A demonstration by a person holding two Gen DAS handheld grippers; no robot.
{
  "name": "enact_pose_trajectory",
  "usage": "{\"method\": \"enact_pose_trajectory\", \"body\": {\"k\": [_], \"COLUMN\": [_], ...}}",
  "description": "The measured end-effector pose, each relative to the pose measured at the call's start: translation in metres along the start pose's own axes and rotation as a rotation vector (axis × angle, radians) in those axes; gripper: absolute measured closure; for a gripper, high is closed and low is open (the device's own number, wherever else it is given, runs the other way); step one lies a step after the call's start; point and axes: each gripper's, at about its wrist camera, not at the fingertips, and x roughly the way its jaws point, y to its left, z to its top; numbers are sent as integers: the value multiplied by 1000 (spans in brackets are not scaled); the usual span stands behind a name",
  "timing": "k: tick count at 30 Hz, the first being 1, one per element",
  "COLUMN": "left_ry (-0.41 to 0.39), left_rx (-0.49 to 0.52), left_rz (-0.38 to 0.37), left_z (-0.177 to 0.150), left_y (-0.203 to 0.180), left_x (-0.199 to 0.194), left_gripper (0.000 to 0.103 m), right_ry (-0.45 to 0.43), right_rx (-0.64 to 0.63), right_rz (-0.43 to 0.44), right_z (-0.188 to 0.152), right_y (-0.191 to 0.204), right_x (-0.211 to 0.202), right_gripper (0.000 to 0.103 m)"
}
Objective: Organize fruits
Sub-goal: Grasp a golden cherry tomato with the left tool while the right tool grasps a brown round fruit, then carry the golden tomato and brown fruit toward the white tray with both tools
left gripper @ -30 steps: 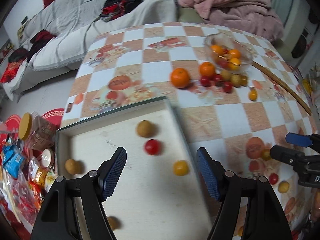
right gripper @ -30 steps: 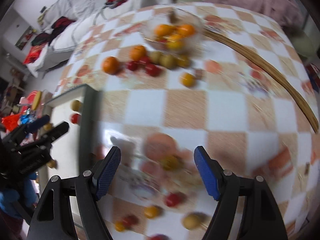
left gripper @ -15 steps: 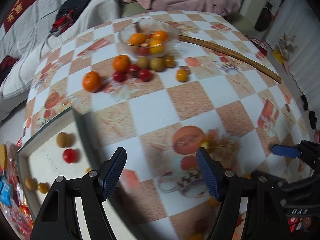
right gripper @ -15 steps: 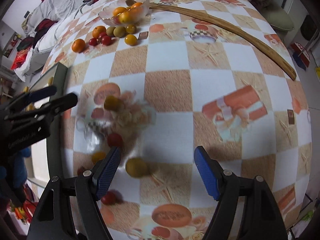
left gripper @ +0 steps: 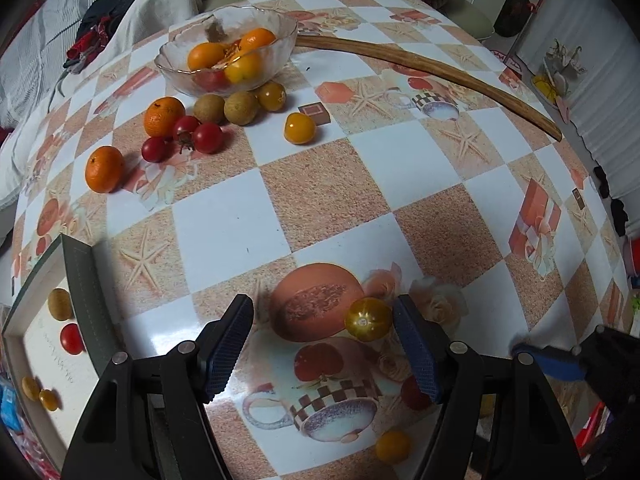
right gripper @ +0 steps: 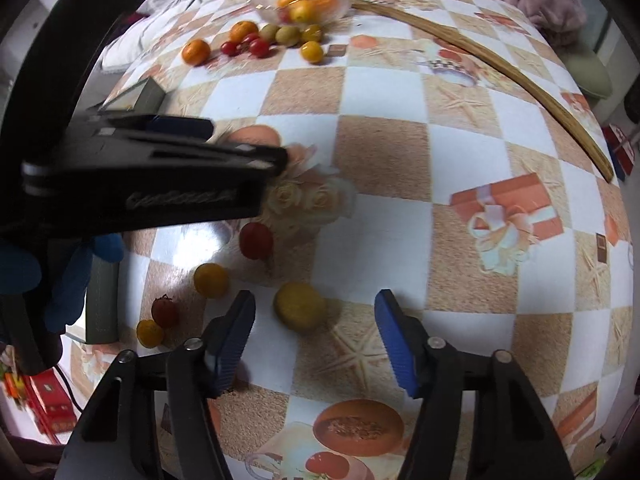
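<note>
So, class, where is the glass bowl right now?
In the left wrist view, the glass bowl sits far left on the table, beside the wooden stick.

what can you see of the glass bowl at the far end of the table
The glass bowl is clear, with a wavy scalloped rim, and stands upright on the checked tablecloth. It holds oranges, a yellow fruit and something red underneath. Small brown fruits crowd its near side; whether they touch it is unclear.

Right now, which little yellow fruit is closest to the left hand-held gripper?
The yellow cherry tomato lying between the left hand-held gripper's open fingers, by its right finger. The one near the glass bowl and the one below lie outside.
</note>
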Motion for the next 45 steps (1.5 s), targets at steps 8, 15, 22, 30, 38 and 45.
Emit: {"method": "enact_pose_trajectory", "body": {"k": [8,15,22,30,38,45], "left_ry": [4,12,-7,-48,-74,-96], "left_rx": [9,-52,-153,-221,-306,-399], "left_rz": [-49,-102,-95,-64,-18,20], "left_z": [1,-4,-13,-28,-50,-79], "left_y": [-15,-3,27,50,81,112], "left_x": [3,-2,-20,-45,-64,-80], "left_gripper": [71,78,78,78,78,78], "right_ry": [7,5,10,4,-2,-2], "right_rx": [-6,80,130,106,18,-72], "right_rz": [2,58,77,92,110,137], "right_z": [2,3,8,20,40,56], "right_y": [0,-20,-29,-18,17,54], "right_x": [1,-9,-11,-18,-18,-18], "right_gripper": [74,73,73,73,73,73]}}
